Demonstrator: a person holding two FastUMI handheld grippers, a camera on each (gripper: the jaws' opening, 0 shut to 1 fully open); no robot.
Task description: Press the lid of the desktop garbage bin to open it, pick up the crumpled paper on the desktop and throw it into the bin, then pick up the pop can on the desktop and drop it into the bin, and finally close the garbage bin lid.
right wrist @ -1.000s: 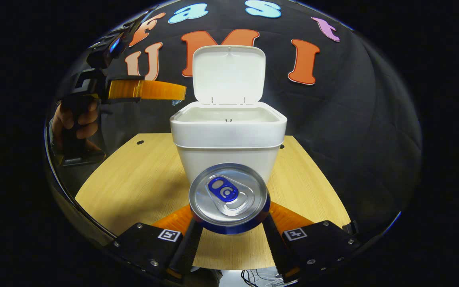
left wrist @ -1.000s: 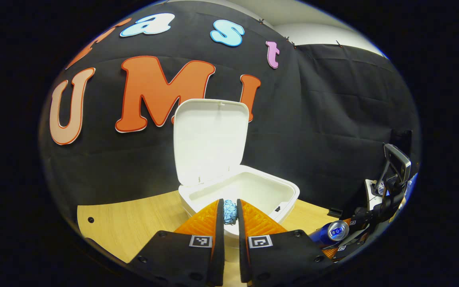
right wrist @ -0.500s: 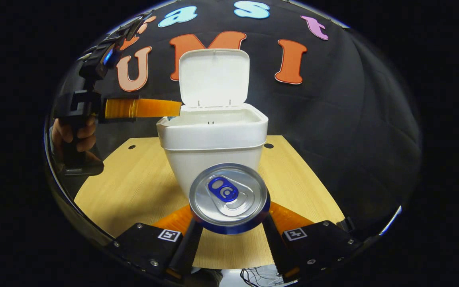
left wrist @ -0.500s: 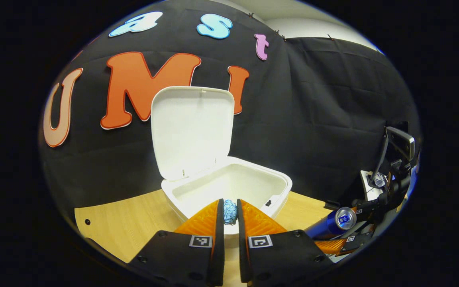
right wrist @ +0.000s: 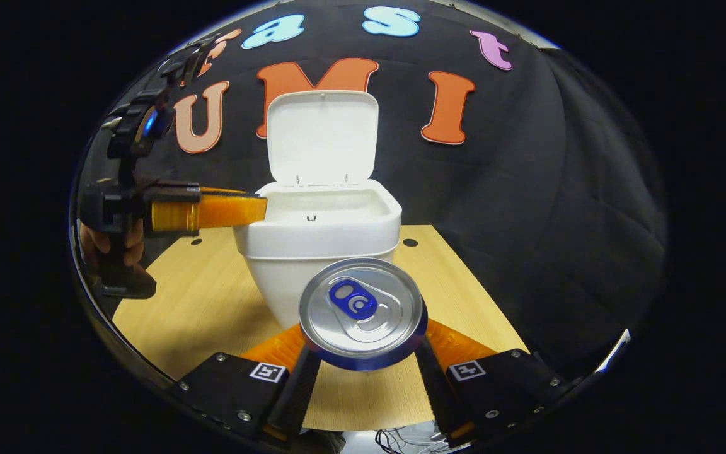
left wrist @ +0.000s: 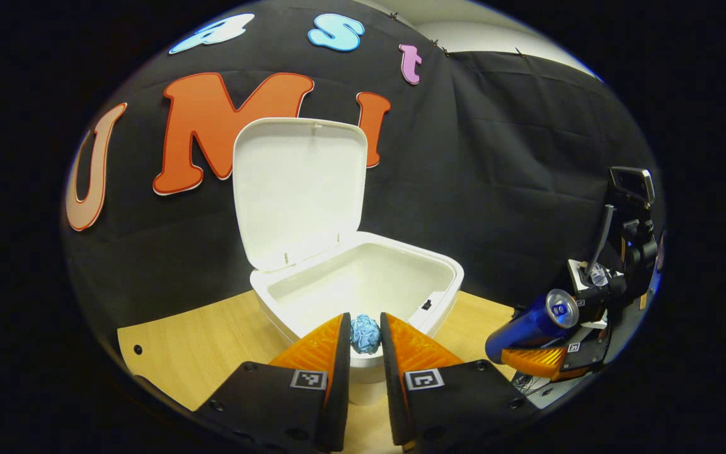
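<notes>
The white bin [left wrist: 445, 284] stands on the wooden table with its lid [left wrist: 300, 183] swung upright. My left gripper [left wrist: 365, 333] is shut on the blue crumpled paper [left wrist: 365, 334], held just above the bin's near rim. In the right gripper view the left gripper [right wrist: 261, 210] reaches sideways over the left rim of the bin [right wrist: 319, 236], whose lid [right wrist: 322, 135] stands up. My right gripper [right wrist: 363, 345] is shut on the blue pop can [right wrist: 363, 312], whose silver top faces the camera, in front of the bin. That can [left wrist: 530, 323] also hangs at the right in the left gripper view.
The wooden table [right wrist: 193, 302] has small holes near its back corners. A person's hand [right wrist: 111, 243] holds the left gripper's handle at the left. Black cloth walls close off the back and sides.
The left gripper has sunk and moved in over the bin's rim, and its fingers stand slightly wider around the paper. The right gripper has risen with the can and drifted right.
</notes>
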